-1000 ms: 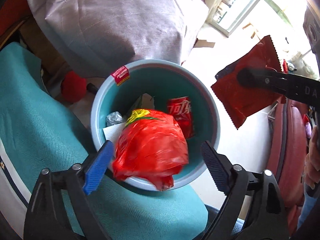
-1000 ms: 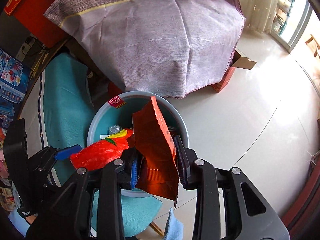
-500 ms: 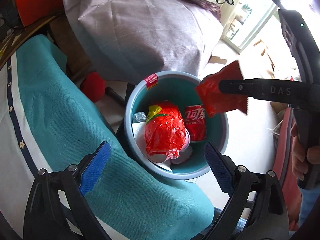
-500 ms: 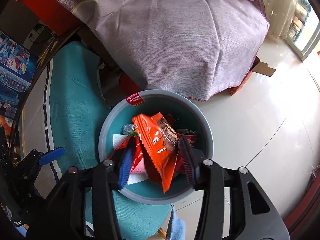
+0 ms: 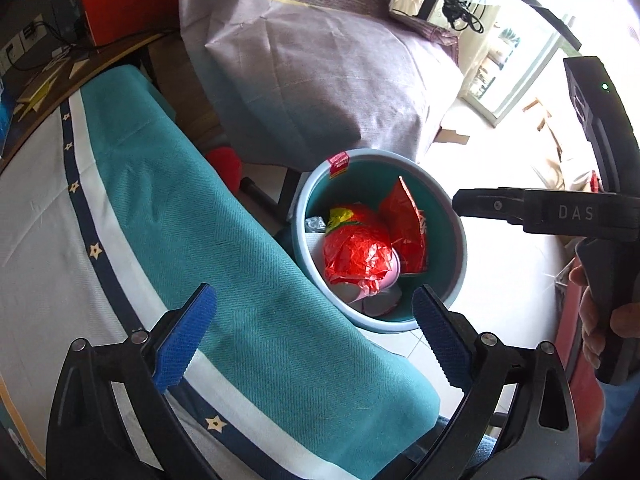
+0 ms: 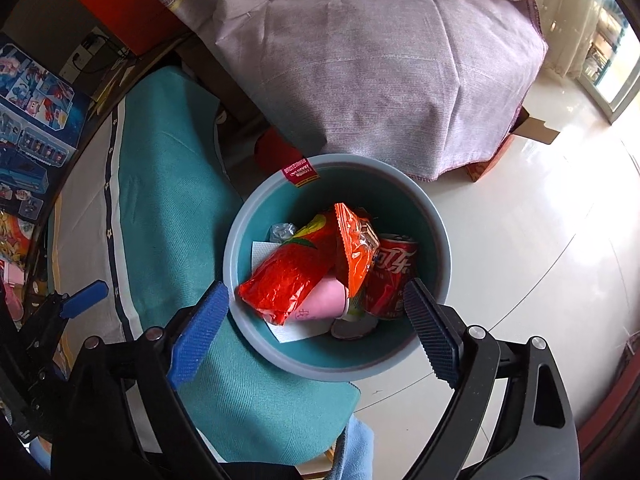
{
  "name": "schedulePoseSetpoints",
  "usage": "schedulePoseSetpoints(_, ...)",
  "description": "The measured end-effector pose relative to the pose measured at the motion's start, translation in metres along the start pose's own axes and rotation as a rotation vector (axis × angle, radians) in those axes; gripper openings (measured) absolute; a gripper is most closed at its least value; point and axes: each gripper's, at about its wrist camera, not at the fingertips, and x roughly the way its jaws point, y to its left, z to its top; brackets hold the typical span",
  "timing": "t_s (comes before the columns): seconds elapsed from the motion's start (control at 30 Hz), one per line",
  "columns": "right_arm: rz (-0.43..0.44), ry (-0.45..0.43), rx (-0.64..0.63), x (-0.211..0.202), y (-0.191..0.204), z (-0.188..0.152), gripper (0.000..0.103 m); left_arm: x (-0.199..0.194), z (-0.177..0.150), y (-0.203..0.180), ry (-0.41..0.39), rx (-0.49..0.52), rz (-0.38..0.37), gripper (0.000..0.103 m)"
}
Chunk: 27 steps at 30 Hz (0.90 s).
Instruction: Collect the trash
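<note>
Right hand-held gripper (image 6: 316, 332), jaws opening and empty, above the bin (image 6: 436, 224) holding an orange wrapper (image 6: 354, 248); left hand-held gripper (image 5: 312, 334) spread, empty.

Bin (image 6: 240, 280): pale blue rim, teal inside, red label with white print at the rim; crumpled bag (image 6: 288, 276) red with a yellow-green patch; snack packet (image 6: 354, 248) orange; can (image 6: 390, 280) red, white script; cup (image 6: 326, 298) pink; cloth (image 5: 192, 208) teal with white and navy stripes and cream stars; cover (image 6: 380, 60) mauve, one yellow stripe; fingers (image 6: 198, 332) blue-padded on black; floor (image 6: 520, 240) glossy cream.
</note>
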Motion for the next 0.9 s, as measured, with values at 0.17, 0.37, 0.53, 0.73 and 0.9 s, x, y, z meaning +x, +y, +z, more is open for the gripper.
schedulePoseSetpoints(0.17,-0.03,-0.079,-0.102,-0.03,0.023,-0.024,0.096,-0.018,-0.012,0.011,-0.022,-0.026,0.023,0.099)
schedulePoseSetpoints(0.37,-0.08,-0.146,-0.189,-0.059,0.052,-0.053,0.096,-0.048,-0.033,0.021,-0.073,-0.054,0.031,0.099)
schedulePoseSetpoints(0.53,-0.091,-0.17,-0.209,-0.069,0.067,-0.075,0.096,-0.069,-0.053,0.029,-0.094,-0.086,0.032,0.099)
schedulePoseSetpoints(0.73,-0.088,-0.172,-0.219,-0.075,0.08,-0.099,0.096,-0.091,-0.074,0.042,-0.128,-0.128,0.053,0.099)
schedulePoseSetpoints(0.9,-0.092,-0.154,-0.233,-0.071,0.088,-0.112,0.096,-0.106,-0.091,0.051,-0.155,-0.169,0.072,0.099)
